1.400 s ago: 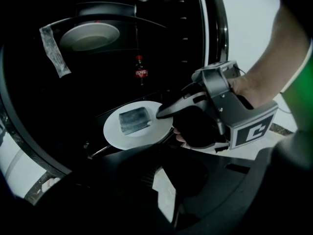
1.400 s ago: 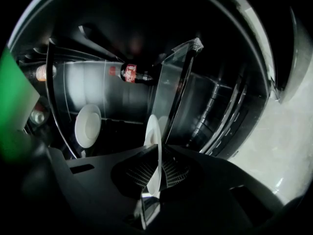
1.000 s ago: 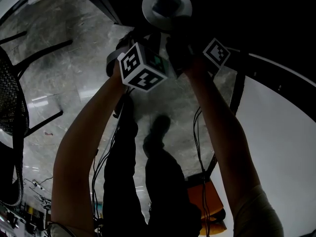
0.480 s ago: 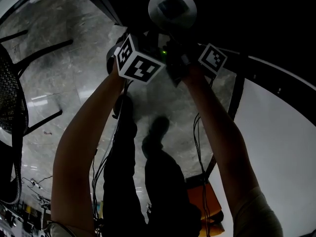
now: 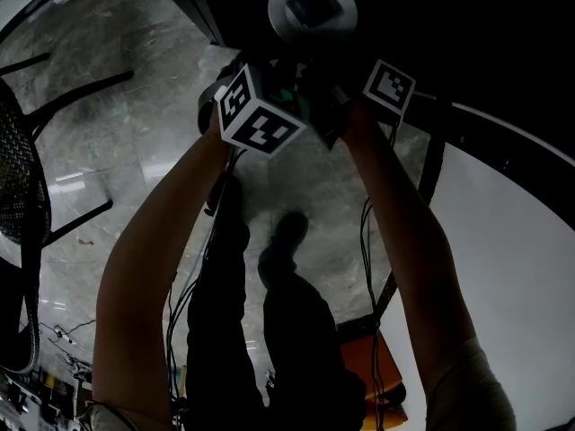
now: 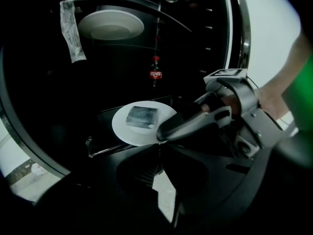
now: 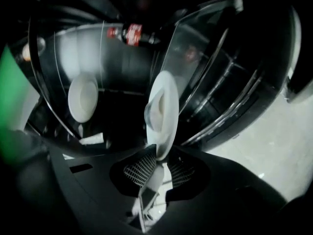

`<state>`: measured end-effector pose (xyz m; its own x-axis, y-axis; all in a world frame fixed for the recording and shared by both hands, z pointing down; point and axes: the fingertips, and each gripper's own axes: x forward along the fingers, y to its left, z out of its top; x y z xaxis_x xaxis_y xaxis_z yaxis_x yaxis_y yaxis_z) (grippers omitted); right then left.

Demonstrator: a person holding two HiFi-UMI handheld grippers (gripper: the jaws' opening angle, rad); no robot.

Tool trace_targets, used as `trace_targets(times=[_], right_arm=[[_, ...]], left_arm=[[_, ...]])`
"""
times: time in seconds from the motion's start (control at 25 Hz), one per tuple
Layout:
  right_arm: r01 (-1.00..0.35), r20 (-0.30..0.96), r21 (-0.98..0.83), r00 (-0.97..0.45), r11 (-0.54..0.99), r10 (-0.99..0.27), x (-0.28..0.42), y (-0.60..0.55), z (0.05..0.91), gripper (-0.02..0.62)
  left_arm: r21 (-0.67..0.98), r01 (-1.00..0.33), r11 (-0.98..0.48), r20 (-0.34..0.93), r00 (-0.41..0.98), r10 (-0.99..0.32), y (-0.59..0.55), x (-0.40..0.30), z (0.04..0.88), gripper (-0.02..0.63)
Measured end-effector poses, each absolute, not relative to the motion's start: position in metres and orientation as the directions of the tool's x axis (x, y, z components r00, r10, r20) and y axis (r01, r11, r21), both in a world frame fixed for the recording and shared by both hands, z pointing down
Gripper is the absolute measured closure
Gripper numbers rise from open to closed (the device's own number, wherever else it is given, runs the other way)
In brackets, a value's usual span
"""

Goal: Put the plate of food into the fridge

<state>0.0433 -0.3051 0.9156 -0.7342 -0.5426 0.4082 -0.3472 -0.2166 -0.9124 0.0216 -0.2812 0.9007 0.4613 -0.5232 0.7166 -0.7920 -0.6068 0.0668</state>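
I find the right gripper (image 7: 159, 158) clamped on the rim of the plate (image 6: 122, 127), which carries a square block of food (image 6: 142, 117) and is held inside the fridge (image 6: 215, 48), over the front edge of a clear shelf (image 6: 105, 145). The left gripper (image 6: 157, 150) has its jaws together, tips at the plate's near rim; I cannot tell whether they pinch it.

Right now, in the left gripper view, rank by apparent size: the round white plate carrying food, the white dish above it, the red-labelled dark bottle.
Largest, too alike to rank: round white plate and white dish; the plate is nearer the camera.
Smallest: red-labelled dark bottle.
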Motion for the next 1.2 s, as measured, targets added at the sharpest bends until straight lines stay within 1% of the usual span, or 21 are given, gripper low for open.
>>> trace_targets(times=[0.12, 0.28, 0.44, 0.6, 0.76, 1.2], right_arm=[[-0.347, 0.411, -0.912, -0.746, -0.220, -0.525, 0.042, -0.299, 0.914, 0.543], [-0.334, 0.402, -0.916, -0.746, -0.224, -0.531, 0.051, -0.290, 0.912, 0.509], [-0.343, 0.394, -0.919, -0.757, -0.197, -0.522, 0.051, -0.279, 0.905, 0.509], [-0.499, 0.485, -0.858, -0.708, -0.121, -0.513, 0.052, -0.285, 0.906, 0.512], [-0.607, 0.533, -0.794, -0.681, -0.020, -0.502, 0.045, -0.291, 0.909, 0.552], [-0.754, 0.595, -0.646, -0.597, 0.121, -0.539, 0.043, -0.309, 0.911, 0.558]], left_arm=[[0.066, -0.792, -0.607, 0.715, 0.461, -0.525, -0.283, 0.026, 0.900, 0.588], [0.043, -0.782, -0.622, 0.716, 0.458, -0.526, -0.280, 0.032, 0.901, 0.588], [0.042, -0.788, -0.614, 0.725, 0.448, -0.524, -0.280, 0.031, 0.904, 0.588], [0.032, -0.812, -0.582, 0.719, 0.424, -0.551, -0.285, 0.024, 0.905, 0.588], [0.123, -0.847, -0.518, 0.691, 0.447, -0.568, -0.293, 0.016, 0.897, 0.588], [0.064, -0.820, -0.568, 0.699, 0.443, -0.561, -0.280, 0.005, 0.901, 0.588]])
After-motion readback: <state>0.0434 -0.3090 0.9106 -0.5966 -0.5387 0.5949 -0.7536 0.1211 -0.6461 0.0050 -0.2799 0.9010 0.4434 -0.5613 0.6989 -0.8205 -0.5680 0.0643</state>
